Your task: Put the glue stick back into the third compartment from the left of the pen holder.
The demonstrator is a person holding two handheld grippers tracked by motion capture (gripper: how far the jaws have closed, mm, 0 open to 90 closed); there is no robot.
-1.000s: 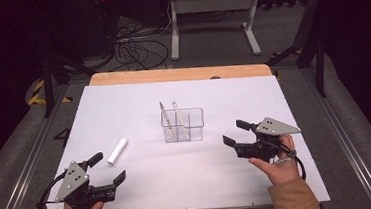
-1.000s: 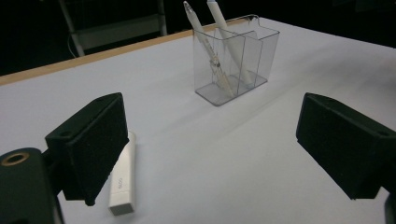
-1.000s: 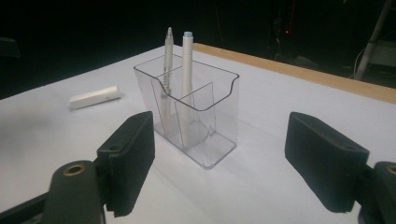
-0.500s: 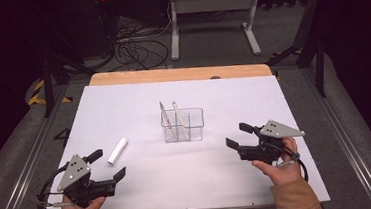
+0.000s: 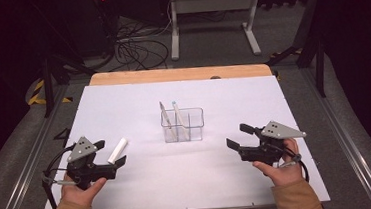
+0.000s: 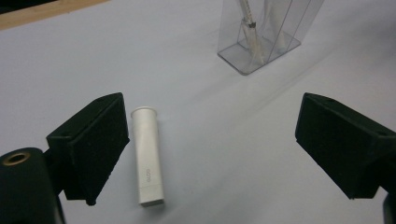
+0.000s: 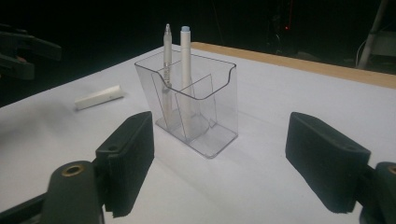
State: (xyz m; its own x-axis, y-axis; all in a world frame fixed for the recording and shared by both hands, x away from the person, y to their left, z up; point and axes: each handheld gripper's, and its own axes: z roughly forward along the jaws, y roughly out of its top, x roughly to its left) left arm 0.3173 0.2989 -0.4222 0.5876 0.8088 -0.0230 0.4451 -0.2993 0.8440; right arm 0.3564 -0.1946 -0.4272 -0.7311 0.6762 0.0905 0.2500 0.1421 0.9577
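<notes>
Too small to read: the grey lettering on the white tube [image 6: 147,156] in the left gripper view. Cut off at the top edge there: the clear holder [image 6: 266,35] and the pen [image 6: 250,32] in it. Cropped at the bottom of the high view: both sleeves and the bench's [image 5: 180,190] near edge.

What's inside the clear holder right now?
Two white pens stand leaning in the clear holder, which has inner dividers. Through its walls I see nothing else inside. I cannot tell which compartment each pen sits in.
</notes>
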